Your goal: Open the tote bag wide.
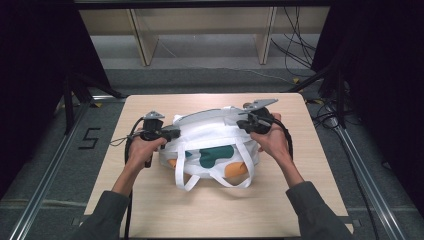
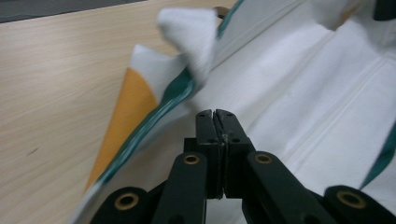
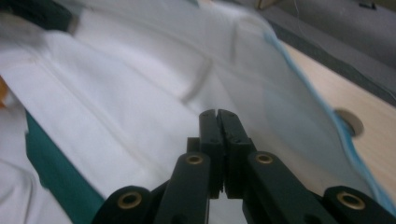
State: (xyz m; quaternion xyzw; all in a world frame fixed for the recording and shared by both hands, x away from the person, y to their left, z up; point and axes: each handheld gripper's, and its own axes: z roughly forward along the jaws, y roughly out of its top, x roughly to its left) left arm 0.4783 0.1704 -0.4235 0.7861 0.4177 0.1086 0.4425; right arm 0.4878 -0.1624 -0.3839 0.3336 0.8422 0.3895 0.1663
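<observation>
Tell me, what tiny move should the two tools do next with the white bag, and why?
Probably draw the two hands gently apart to spread the bag flat. The left tool and the right tool each have their jaws closed at the white cloth on opposite sides, though a pinch isn't clearly visible. The cloth between them is rumpled, and its straps lie loose on the table.

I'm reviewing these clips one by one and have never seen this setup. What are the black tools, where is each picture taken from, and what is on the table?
No robot here: a person holds a hand-operated gripper in each hand. The high view looks down on a wooden table from above the person's side. The left gripper and right gripper sit at opposite ends of a white tote bag with green and orange patches and white straps. The other two pictures come from cameras riding on each gripper, looking along its black fingers. In both, the fingers are closed together over white cloth; whether they pinch it, I cannot tell.
</observation>
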